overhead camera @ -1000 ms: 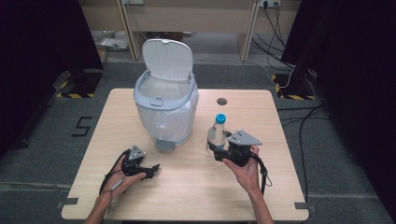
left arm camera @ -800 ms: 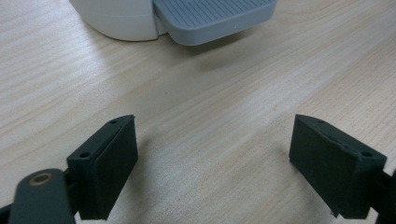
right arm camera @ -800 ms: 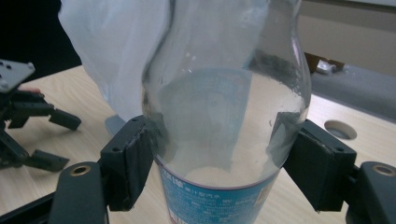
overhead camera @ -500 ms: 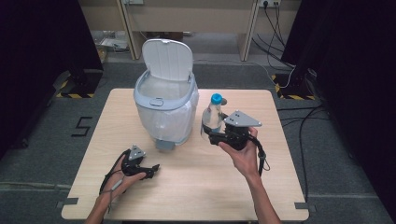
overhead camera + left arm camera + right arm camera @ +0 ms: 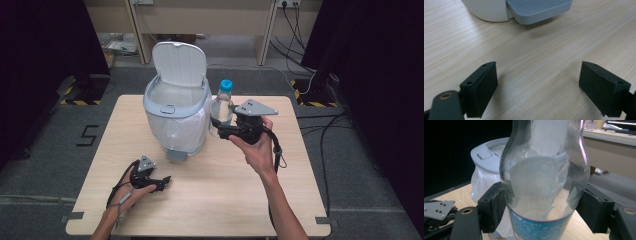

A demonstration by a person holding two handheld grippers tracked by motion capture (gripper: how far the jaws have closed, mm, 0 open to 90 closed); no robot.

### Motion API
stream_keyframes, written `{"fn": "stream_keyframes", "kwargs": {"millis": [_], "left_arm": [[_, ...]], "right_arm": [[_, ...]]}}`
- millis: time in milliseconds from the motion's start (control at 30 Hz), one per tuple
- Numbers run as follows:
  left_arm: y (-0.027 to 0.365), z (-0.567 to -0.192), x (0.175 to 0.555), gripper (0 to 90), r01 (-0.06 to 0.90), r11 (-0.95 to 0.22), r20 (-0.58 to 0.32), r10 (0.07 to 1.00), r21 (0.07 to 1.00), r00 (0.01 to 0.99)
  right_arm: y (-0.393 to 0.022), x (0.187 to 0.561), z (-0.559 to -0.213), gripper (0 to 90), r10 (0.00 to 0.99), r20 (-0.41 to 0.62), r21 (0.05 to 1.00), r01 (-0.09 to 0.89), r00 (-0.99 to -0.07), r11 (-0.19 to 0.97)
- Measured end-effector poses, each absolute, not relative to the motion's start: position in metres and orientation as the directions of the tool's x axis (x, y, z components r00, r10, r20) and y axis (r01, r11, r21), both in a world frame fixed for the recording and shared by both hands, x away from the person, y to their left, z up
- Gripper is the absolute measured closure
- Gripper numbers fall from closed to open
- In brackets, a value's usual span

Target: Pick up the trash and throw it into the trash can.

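Bottle upright in right gripper jaws, raised beside open bin; drop pending. Left gripper wide, empty, on bench.

My high view looks forward and down over the whole counter from above my side. My left gripper view sits low, close over the wood, facing the pedal bin foot. My right gripper view looks along its jaws, pressed near a bottle, with the bin behind; all three views share that bin.
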State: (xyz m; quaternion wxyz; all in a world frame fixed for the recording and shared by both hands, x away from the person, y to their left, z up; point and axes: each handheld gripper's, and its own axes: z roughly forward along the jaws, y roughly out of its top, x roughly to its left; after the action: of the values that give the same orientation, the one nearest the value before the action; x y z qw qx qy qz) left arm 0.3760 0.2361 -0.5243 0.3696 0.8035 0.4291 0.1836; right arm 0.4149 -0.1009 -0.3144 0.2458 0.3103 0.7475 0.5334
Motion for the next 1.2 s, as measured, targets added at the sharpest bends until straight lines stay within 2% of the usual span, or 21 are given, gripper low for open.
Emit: {"fn": "stream_keyframes", "kwargs": {"millis": [867, 1200], "left_arm": [[0.236, -0.524, 0.376, 14.1, 0.556, -0.361, -0.023, 0.824, 0.749, 0.565], [0.236, -0.524, 0.376, 14.1, 0.556, -0.360, -0.024, 0.824, 0.749, 0.566]], "right_arm": [[-0.082, 0.442, -0.237, 28.4, 0.721, -0.076, 0.950, 0.169, -0.689, 0.263], [-0.063, 0.455, -0.225, 28.3, 0.713, -0.072, 0.951, 0.168, -0.697, 0.260]]}}
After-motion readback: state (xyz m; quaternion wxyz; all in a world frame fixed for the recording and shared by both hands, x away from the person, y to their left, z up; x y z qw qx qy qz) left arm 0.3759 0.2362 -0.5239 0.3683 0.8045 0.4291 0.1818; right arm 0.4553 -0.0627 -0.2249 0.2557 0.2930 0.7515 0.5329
